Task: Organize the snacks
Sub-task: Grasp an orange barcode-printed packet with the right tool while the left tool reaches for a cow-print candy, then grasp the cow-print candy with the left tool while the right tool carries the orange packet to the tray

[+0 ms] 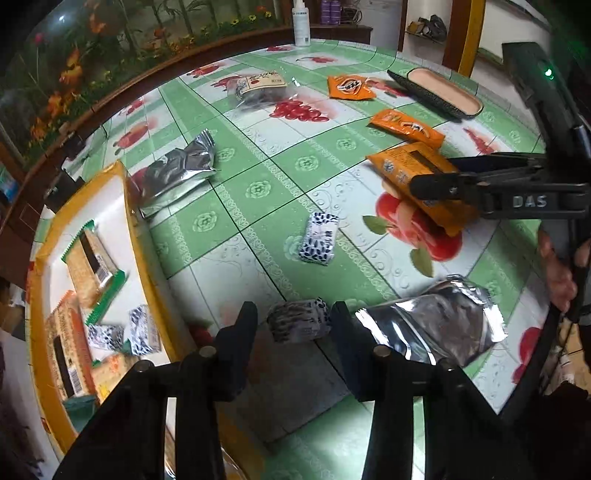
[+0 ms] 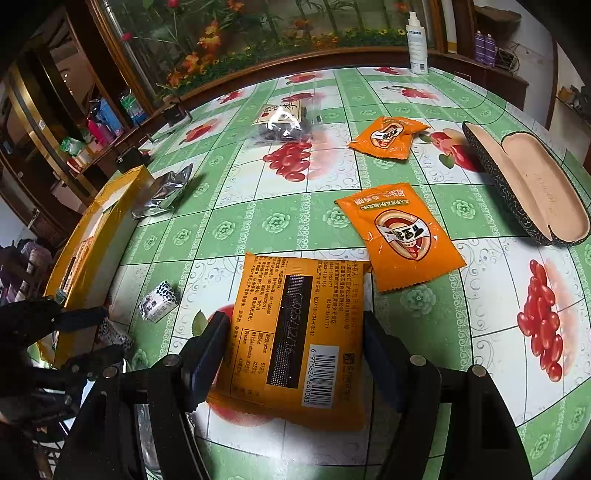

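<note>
Yellow box (image 1: 127, 192) sits at far left on the table (image 1: 258, 155), w/ a green-edged cracker pack (image 1: 94, 266), a brown-striped pack (image 1: 68, 350) and two small spotted sweets (image 1: 105, 336) lying inside

Just beside the box's far wall lies a foil pouch (image 1: 177, 166), flat on the green fruit-print cloth

Nearer centre, the L gripper (image 1: 293, 310) points down at the table edge, its fingers (image 1: 240, 332) closed in on a spotted pack (image 1: 298, 320). Pads sit against both ends of it; the pack looks blurred. A loose spotted pack (image 1: 319, 238) lies beyond it, well apart from the box. Touching the L gripper's outer finger on the right is a 2nd foil pouch (image 1: 432, 325)

Far centre: a clear bag of dark fruit (image 1: 260, 88), and a white bottle (image 1: 301, 22) upright at the table's back edge

Right of centre, two orange sachets lie face up, the far sachet (image 1: 349, 86) near the back and the near sachet (image 1: 406, 127) just beyond the R gripper (image 2: 295, 321). That gripper's fingers (image 2: 210, 350) clamp a bigger orange pack (image 2: 295, 332) by its two long sides, barcode side up, its far corner under the near sachet's edge in the right wrist view

Far right, an open specs case (image 1: 439, 92) lies on the table, pink lining up. A hand (image 1: 557, 269) wraps the R gripper's handle
</note>
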A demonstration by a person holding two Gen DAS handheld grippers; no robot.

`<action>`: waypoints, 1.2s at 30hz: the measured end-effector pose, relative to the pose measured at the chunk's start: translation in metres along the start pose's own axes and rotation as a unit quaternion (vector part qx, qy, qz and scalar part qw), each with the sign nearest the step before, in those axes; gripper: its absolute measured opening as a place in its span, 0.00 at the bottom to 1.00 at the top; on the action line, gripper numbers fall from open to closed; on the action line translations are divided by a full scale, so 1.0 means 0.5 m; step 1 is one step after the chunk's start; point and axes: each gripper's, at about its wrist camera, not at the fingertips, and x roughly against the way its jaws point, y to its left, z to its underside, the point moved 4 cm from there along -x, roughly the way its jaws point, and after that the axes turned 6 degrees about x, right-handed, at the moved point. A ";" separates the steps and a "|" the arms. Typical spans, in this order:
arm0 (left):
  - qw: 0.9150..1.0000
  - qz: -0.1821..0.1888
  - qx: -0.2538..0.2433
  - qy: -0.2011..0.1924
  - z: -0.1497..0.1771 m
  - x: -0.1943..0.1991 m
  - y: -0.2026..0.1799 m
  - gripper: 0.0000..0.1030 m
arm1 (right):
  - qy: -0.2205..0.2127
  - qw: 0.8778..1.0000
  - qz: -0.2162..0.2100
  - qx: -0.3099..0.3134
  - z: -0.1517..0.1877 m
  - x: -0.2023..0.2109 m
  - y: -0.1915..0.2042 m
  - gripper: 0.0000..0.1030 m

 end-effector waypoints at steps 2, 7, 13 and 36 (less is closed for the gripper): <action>1.000 -0.008 -0.028 0.006 0.010 -0.004 -0.017 0.40 | 0.000 1.000 0.000 0.002 0.000 0.000 0.001 0.73; 1.000 -0.002 -0.017 0.006 0.007 -0.007 -0.024 0.32 | 0.000 1.000 0.003 0.006 0.001 0.000 0.002 0.73; 1.000 -0.004 0.022 -0.012 0.009 0.012 -0.015 0.30 | 0.000 1.000 -0.002 -0.001 0.004 0.003 0.006 0.72; 0.946 -0.079 0.307 -0.070 0.126 0.136 0.356 0.31 | 0.001 0.979 -0.164 0.124 -0.090 -0.001 0.410 0.73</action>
